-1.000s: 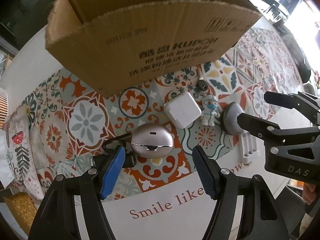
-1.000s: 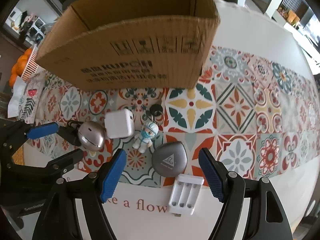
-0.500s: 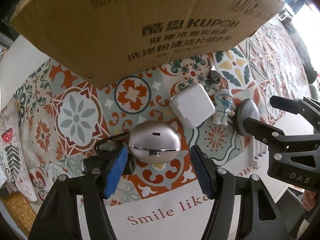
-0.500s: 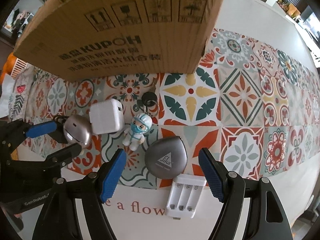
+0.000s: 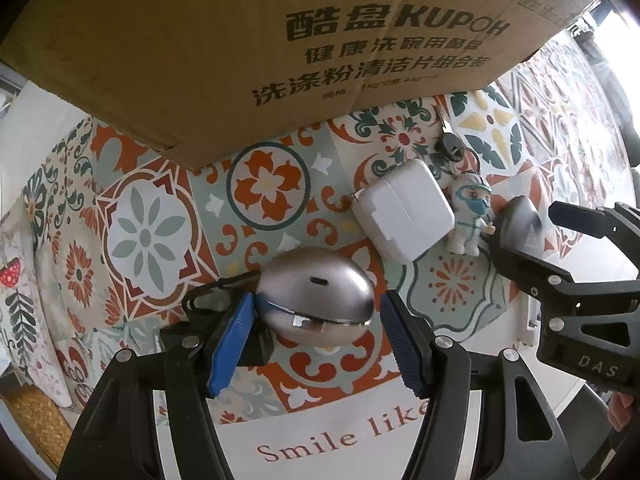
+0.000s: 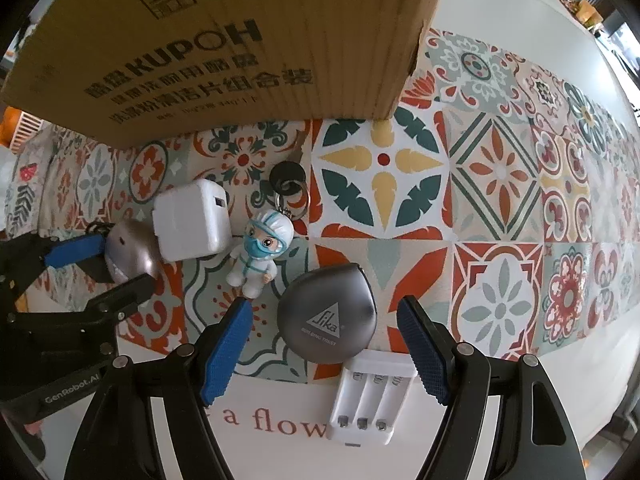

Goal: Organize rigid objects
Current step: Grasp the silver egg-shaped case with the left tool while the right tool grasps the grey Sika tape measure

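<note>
My left gripper (image 5: 316, 340) is open, its blue pads on either side of a silver egg-shaped case (image 5: 316, 300) with a black cord; the left pad is close to the case. My right gripper (image 6: 326, 344) is open around a grey rounded Sika tape measure (image 6: 326, 320). Between them lie a white charger block (image 5: 404, 216) and a small masked figurine keychain (image 5: 468, 216). They also show in the right wrist view: the charger (image 6: 192, 224), the figurine (image 6: 260, 252), the silver case (image 6: 128, 252).
A large cardboard box (image 5: 280, 40) stands just behind the objects on the patterned tablecloth (image 6: 500, 184). A white battery charger (image 6: 372, 400) lies at the front edge by the tape measure. A black key ring (image 6: 288, 180) lies behind the figurine.
Both grippers have moved forward and down toward the table. The left pads now flank the silver case; the right pads now flank the tape measure. Nothing has been lifted.
</note>
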Action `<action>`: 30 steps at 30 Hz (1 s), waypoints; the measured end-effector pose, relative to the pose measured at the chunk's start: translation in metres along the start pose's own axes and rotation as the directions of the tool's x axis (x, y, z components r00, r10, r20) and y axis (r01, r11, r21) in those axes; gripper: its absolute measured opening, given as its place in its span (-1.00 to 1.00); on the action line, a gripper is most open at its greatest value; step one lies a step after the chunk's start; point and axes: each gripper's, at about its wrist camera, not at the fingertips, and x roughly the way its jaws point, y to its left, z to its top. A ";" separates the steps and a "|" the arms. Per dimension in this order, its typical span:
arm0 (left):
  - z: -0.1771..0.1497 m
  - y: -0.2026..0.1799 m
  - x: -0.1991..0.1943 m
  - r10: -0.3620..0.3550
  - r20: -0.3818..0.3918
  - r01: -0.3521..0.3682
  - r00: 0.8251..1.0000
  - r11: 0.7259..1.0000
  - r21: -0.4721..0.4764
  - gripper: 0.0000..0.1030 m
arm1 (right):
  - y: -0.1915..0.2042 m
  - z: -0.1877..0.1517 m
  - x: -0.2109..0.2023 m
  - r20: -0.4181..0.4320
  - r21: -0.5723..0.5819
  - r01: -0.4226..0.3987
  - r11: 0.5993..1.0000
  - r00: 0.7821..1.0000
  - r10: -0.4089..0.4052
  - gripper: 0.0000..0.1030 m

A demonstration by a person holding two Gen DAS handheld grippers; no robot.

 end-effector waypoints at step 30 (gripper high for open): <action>-0.002 0.002 0.009 -0.008 0.047 0.010 0.999 0.999 -0.052 0.24 | -0.007 -0.009 0.043 0.001 0.022 -0.001 1.000 1.000 0.001 0.11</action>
